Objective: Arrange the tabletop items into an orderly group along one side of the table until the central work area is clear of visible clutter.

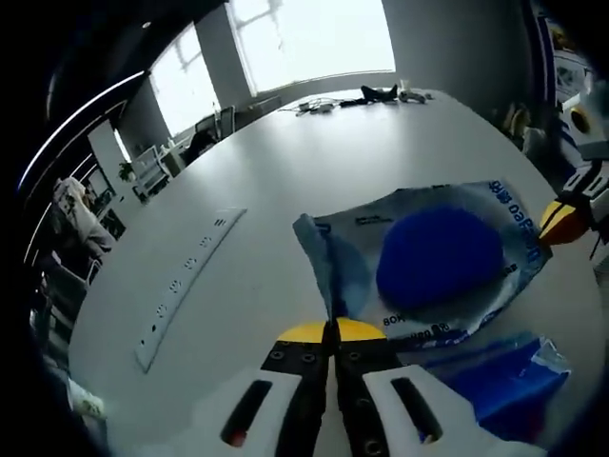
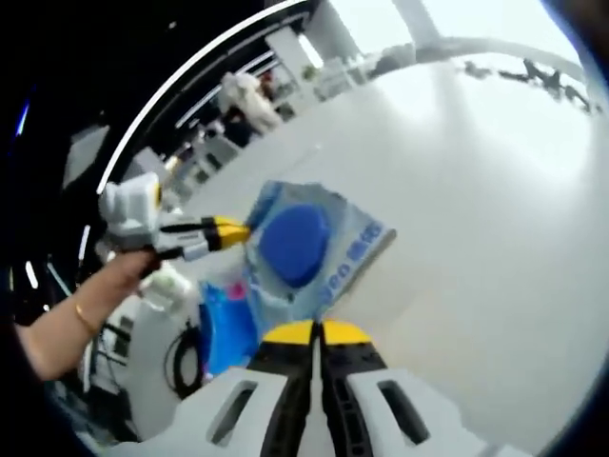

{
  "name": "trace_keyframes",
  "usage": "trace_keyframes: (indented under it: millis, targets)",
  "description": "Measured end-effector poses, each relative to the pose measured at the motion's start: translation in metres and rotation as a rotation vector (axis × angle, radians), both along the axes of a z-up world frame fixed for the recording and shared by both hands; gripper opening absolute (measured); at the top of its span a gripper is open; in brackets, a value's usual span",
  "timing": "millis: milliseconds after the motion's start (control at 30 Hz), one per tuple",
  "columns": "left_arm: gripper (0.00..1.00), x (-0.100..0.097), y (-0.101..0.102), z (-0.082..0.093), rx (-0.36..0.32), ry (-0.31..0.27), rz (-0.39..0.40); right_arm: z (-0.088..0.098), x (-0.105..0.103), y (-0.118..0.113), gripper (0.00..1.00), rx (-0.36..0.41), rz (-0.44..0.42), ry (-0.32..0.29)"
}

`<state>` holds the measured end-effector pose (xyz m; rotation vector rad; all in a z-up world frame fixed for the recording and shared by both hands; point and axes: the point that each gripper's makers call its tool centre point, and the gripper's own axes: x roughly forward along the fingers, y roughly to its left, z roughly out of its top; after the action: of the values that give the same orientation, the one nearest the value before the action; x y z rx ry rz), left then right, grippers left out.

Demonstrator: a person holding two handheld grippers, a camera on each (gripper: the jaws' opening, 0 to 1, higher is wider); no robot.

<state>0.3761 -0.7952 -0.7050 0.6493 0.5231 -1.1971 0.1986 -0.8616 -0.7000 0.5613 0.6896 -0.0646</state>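
A clear plastic bag (image 1: pixel 447 271) printed with blue text holds a round blue pad (image 1: pixel 438 252) and lies on the white table (image 1: pixel 276 181). My left gripper (image 1: pixel 333 330) is shut on the bag's near, twisted corner. In the right gripper view the same bag (image 2: pixel 352 252) and pad (image 2: pixel 293 243) lie just ahead of my right gripper (image 2: pixel 317 331), whose yellow tips are shut on the bag's near edge. The left gripper (image 2: pixel 228 231), held by a hand (image 2: pixel 114 281), pinches the bag's left edge there. The right gripper's yellow tip (image 1: pixel 561 221) meets the bag's far right corner.
A second blue packet (image 1: pixel 504 376) lies beside the bag near the table edge; the same blue packet (image 2: pixel 224 328) shows in the right gripper view. A power strip (image 1: pixel 186 276) is set into the tabletop. Dark clutter (image 1: pixel 366 97) sits at the far end. Chairs (image 1: pixel 152 167) line the left side.
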Motion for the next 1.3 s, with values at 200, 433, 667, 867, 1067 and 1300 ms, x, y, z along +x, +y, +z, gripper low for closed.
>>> trace_keyframes:
  millis: [200,433,667,867,1067,1300]
  targets:
    - [0.00,0.010,0.022,0.005,0.015,0.024,0.078,0.003,0.019,0.003,0.00,-0.058,0.111,0.002]
    - [0.00,0.015,0.045,0.011,0.033,0.054,0.162,0.011,0.043,-0.003,0.00,-0.125,0.161,-0.009]
    - [0.00,0.016,0.059,0.016,0.039,0.065,0.211,0.014,0.064,-0.009,0.00,-0.177,0.190,-0.014]
    - [0.00,0.015,0.074,0.016,0.049,0.081,0.268,0.015,0.084,-0.009,0.00,-0.204,0.212,-0.017]
    - [0.00,0.016,0.088,0.022,-0.008,0.134,0.363,0.015,0.105,-0.010,0.00,-0.250,0.247,-0.026]
    - [0.00,0.012,0.102,0.023,-0.031,0.158,0.438,0.016,0.124,-0.008,0.00,-0.274,0.289,-0.028]
